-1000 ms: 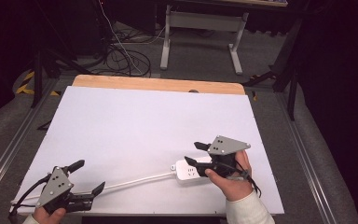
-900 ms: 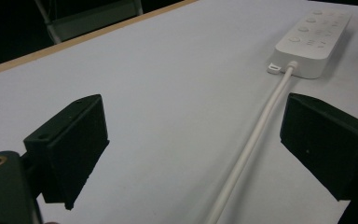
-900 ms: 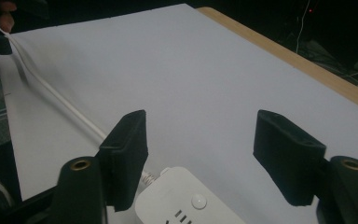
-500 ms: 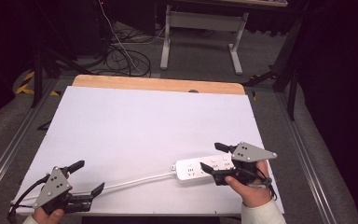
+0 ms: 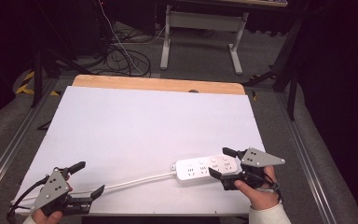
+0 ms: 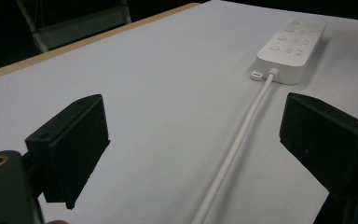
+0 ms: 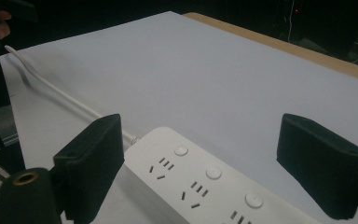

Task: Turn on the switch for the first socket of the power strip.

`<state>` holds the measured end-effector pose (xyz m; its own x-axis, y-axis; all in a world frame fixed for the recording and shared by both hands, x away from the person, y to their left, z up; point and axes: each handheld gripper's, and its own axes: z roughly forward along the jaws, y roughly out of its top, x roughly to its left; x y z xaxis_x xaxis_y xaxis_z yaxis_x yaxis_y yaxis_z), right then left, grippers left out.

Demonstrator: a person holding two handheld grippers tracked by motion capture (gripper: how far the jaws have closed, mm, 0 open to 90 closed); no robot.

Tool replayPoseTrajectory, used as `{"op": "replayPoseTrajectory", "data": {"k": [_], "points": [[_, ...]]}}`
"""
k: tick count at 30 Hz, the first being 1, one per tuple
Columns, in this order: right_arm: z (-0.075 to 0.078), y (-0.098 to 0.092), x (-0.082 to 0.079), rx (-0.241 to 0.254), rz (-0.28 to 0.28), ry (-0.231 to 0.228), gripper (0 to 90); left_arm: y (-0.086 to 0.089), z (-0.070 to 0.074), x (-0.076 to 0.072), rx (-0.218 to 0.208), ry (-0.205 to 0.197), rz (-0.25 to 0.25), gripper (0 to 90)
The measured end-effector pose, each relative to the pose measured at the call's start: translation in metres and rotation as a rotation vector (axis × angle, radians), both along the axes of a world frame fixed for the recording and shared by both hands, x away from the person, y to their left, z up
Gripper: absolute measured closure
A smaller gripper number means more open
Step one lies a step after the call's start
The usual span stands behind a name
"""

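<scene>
Now your right gripper (image 5: 216, 164) jaws just opening, spread at the white power strip's (image 5: 207, 168) end, strip flat on the white table (image 5: 144, 126), left gripper (image 5: 89, 178) jaws spread over its cord (image 6: 235, 149)

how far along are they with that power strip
Done: the power strip lies flat on the white table, its cord trailing toward the left gripper. In hand: nothing is gripped; the right gripper straddles the strip's end, its jaws just opened, while the left gripper's open jaws flank the cord. What's left isn't clear from here.
</scene>
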<state>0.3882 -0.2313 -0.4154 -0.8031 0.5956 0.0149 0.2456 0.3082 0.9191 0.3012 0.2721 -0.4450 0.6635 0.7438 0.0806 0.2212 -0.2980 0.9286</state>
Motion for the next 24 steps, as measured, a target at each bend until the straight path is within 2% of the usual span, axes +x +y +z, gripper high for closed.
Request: {"op": "replayPoseTrajectory", "data": {"k": [4, 11, 16, 21, 24], "points": [[-0.011, -0.008, -0.001, 0.013, -0.004, 0.005, 14.1, 0.0, 0.0, 0.0, -0.012, 0.004, -0.011, 8.5], [-0.027, -0.014, -0.002, 0.001, -0.013, 0.009, 14.3, 0.002, 0.0, 0.0, -0.04, 0.013, -0.007, 8.5], [-0.039, -0.018, -0.004, -0.002, -0.025, 0.015, 12.4, 0.003, 0.0, 0.0, -0.03, 0.002, -0.012, 8.5], [-0.046, -0.017, -0.005, -0.042, -0.044, 0.012, 11.0, 0.003, -0.001, 0.0, -0.019, -0.003, -0.011, 8.5], [-0.056, -0.015, -0.005, -0.069, -0.044, 0.026, 10.6, 0.003, -0.001, 0.001, -0.032, 0.003, -0.012, 8.5]]}}
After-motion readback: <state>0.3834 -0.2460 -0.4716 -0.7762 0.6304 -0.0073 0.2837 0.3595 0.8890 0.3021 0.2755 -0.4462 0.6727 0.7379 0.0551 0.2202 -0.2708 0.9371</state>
